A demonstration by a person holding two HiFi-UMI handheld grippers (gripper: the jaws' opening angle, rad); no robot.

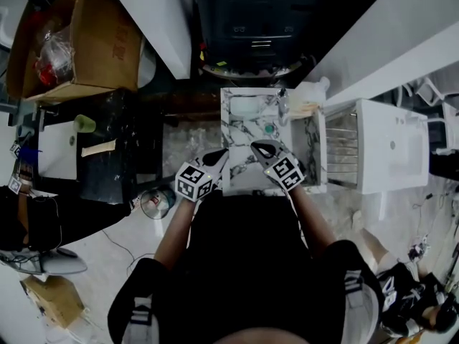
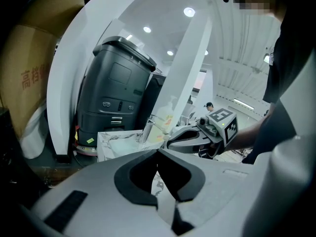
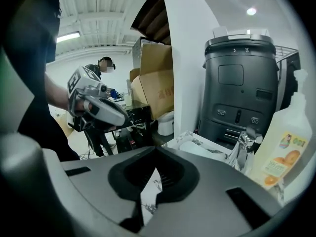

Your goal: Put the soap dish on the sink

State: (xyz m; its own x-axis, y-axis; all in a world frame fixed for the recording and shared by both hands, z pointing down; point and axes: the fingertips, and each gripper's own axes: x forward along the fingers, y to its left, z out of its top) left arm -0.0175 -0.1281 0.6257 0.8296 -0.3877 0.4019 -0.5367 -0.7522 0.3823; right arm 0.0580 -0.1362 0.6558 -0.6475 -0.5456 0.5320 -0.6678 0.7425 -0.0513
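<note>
Both forearms reach forward, side by side, over the near half of the marble sink (image 1: 240,140). The left tongs (image 1: 221,155) point toward 1 o'clock and the right tongs (image 1: 258,148) toward 11 o'clock. Each pair is closed tight on nothing. The pale soap dish (image 1: 245,106) lies at the sink's 11 o'clock corner, near the faucet (image 1: 282,106). The person's torso hides the sink's near edge.

Workshop or test-lab floor, not a home. A free-standing marble sink unit (image 1: 240,138) sits on the bare floor (image 1: 107,217), with a second white basin (image 1: 391,145) just beside it. Loose cables (image 1: 115,248) lie on the floor. There's an open cardboard box (image 1: 100,41), a big black machine (image 1: 258,20) behind the sink and white panels (image 1: 161,13) around it. The ceiling is exposed, industrial, with a strip light (image 3: 68,35). Another person (image 3: 104,68) stands in the background.
</note>
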